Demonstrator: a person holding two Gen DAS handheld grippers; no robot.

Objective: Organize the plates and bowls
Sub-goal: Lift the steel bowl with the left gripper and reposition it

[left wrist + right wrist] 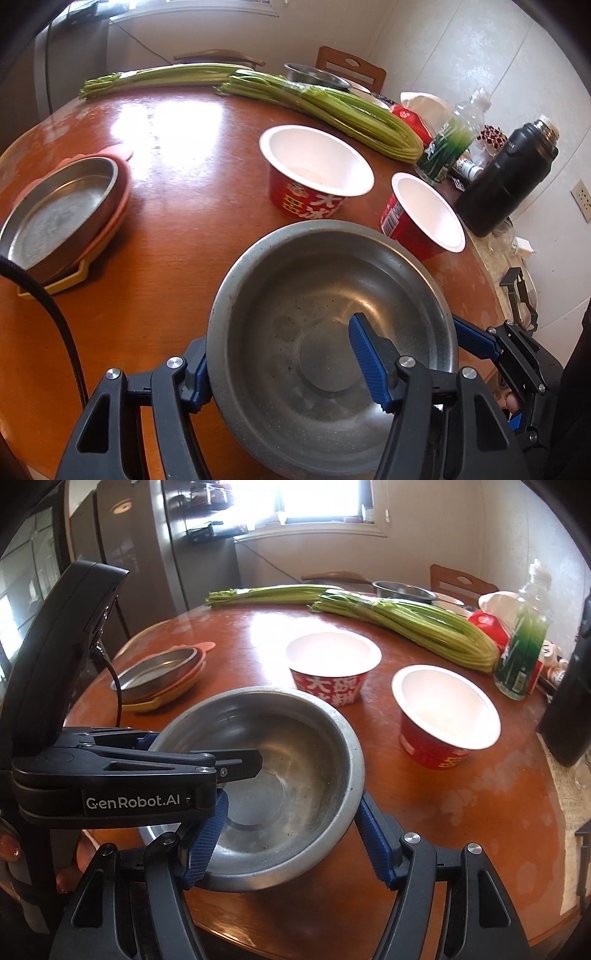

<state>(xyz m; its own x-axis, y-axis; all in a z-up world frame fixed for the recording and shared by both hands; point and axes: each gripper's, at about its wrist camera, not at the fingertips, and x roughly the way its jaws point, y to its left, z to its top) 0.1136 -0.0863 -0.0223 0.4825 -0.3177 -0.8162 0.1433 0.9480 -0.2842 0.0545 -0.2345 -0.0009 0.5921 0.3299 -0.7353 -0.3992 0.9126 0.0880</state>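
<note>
- Your left gripper [280,363] straddles the left wall of the steel bowl [325,295] near the table's [166,192] front edge, one finger inside, one outside.
- Your right gripper [288,843] straddles its right wall; only the right view shows the fridge [192,542].
- Whether either pair presses, you can't tell.
- Both red cups [317,173] [424,214] look empty.

Bowl [325,317] – dull scuffed metal; table [177,206] – glossy wood.

Round brown wooden table [177,155], glossy. Steel bowl [325,310] at jaws. Beyond jaws: two red paper bowls [317,173] [424,214], celery bundles [332,107]. Left of jaws: stacked plates [62,218]. Far right: black flask [506,181], green-label bottle [450,144].
</note>
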